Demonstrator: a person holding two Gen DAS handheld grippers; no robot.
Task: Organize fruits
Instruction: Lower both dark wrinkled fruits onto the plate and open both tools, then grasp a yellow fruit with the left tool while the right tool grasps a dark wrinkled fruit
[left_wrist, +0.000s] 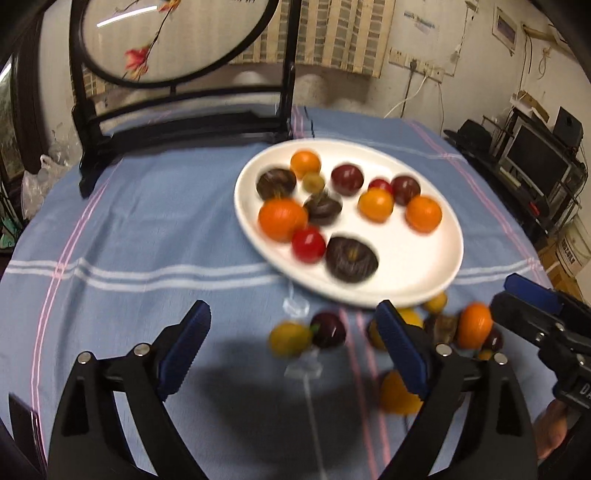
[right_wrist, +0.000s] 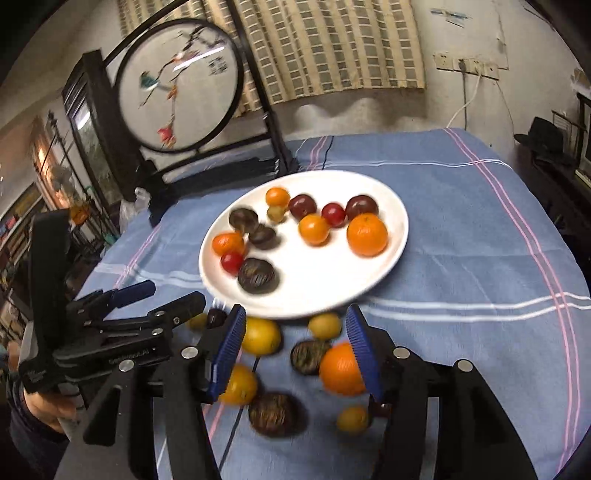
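A white plate (left_wrist: 424, 291) (right_wrist: 332, 280) on the blue striped cloth holds several oranges, red tomatoes and dark purple fruits. Loose fruit lies on the cloth in front of it. My left gripper (left_wrist: 295, 332) is open above a yellow fruit (left_wrist: 290, 338) and a dark plum (left_wrist: 328, 328), its pads touching neither. My right gripper (right_wrist: 295, 347) is open over a yellow fruit (right_wrist: 260, 336), a dark fruit (right_wrist: 308, 356) and an orange (right_wrist: 341, 369) that sits right beside the right pad. Each gripper shows in the other's view: right gripper (left_wrist: 517, 299), left gripper (right_wrist: 166, 295).
A round embroidered screen on a black stand (left_wrist: 177, 37) (right_wrist: 181, 88) stands at the table's back left. A small clear plastic piece (left_wrist: 295, 306) lies near the plate's front rim. Dark shelves with electronics (left_wrist: 535, 162) are off the table's right. A hand (right_wrist: 44, 406) grips the left tool.
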